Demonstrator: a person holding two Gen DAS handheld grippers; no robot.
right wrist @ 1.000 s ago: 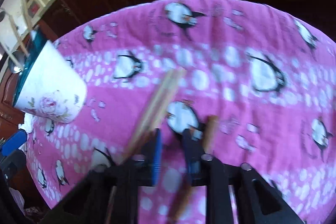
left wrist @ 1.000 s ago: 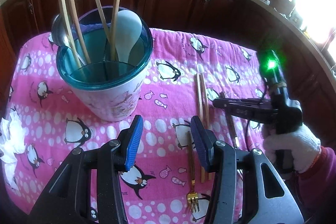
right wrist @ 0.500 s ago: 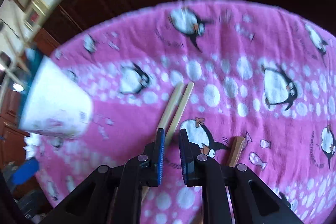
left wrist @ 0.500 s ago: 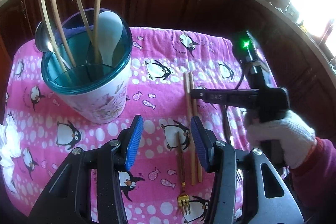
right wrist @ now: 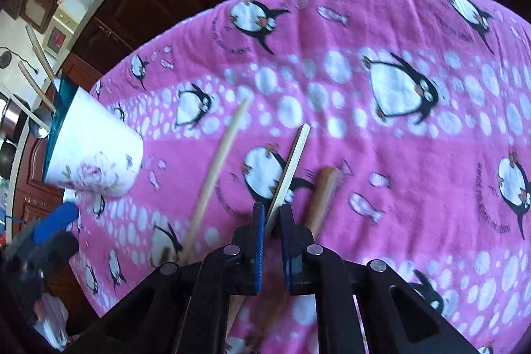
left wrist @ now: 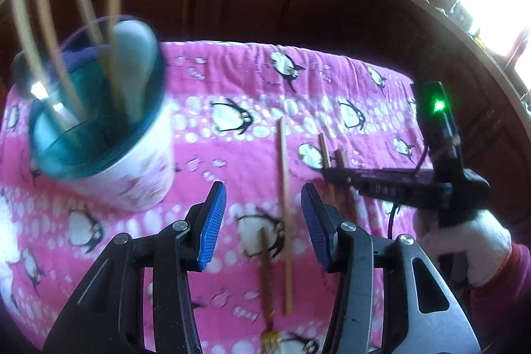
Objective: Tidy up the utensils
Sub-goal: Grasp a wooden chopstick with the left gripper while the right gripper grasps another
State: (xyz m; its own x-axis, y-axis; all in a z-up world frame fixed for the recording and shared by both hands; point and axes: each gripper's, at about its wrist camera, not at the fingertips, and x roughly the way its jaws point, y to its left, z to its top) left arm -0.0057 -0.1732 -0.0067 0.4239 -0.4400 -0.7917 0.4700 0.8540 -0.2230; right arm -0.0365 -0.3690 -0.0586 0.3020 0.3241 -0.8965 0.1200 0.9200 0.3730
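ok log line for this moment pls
phase: pick chopstick | right tool: shut on chopstick | left tool: open, empty | holder: upright on cloth

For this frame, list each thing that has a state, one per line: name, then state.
right gripper: closed on one chopstick
held chopstick: front end raised off the cloth
other chopstick: lying flat on the cloth
brown-handled utensil: lying on the cloth beside the right gripper
fork: lying on the cloth
left gripper: open, empty
utensil holder: upright, holding chopsticks and a white spoon
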